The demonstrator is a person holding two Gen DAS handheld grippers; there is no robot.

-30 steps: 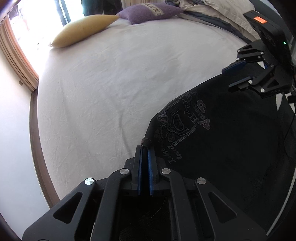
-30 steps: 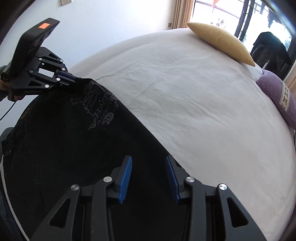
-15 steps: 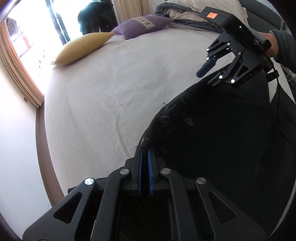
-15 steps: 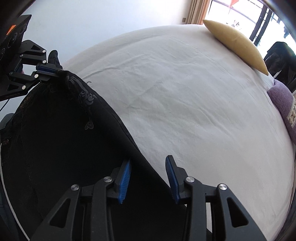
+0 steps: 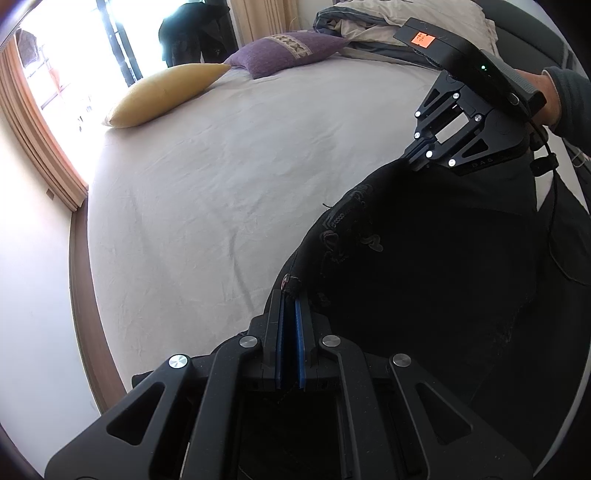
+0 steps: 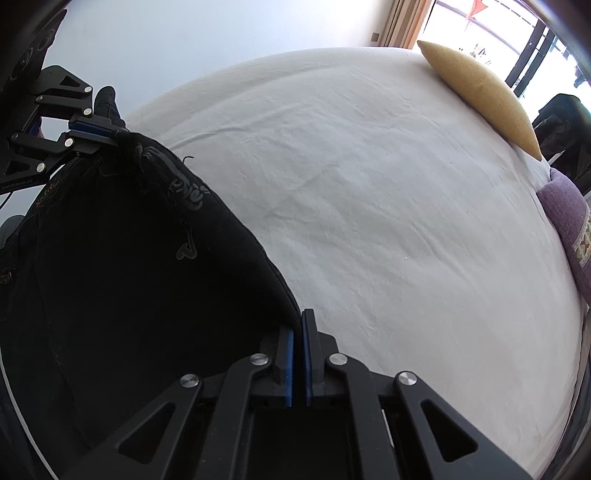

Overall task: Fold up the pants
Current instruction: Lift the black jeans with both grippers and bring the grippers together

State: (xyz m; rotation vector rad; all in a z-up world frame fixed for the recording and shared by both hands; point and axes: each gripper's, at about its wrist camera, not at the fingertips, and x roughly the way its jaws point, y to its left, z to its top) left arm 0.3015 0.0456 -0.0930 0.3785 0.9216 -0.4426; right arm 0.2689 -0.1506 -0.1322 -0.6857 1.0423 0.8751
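Note:
Black pants (image 5: 424, 280) with grey printed lettering hang lifted above the bed, stretched between both grippers. My left gripper (image 5: 289, 295) is shut on one corner of the top edge. My right gripper (image 6: 298, 321) is shut on the other corner of the pants (image 6: 129, 266). In the left wrist view the right gripper (image 5: 417, 157) shows at the upper right, pinching the cloth. In the right wrist view the left gripper (image 6: 110, 134) shows at the upper left, pinching the cloth.
The bed (image 5: 221, 177) has a pale wrinkled sheet. A yellow pillow (image 5: 162, 92) and a purple cushion (image 5: 288, 51) lie at its far end, beside a rumpled duvet (image 5: 369, 26). A bright window (image 5: 55, 55) and a white wall border the bed.
My right gripper has shut on the edge of the pants; it was open before. Both grippers have risen and the pants hang slacker between them.

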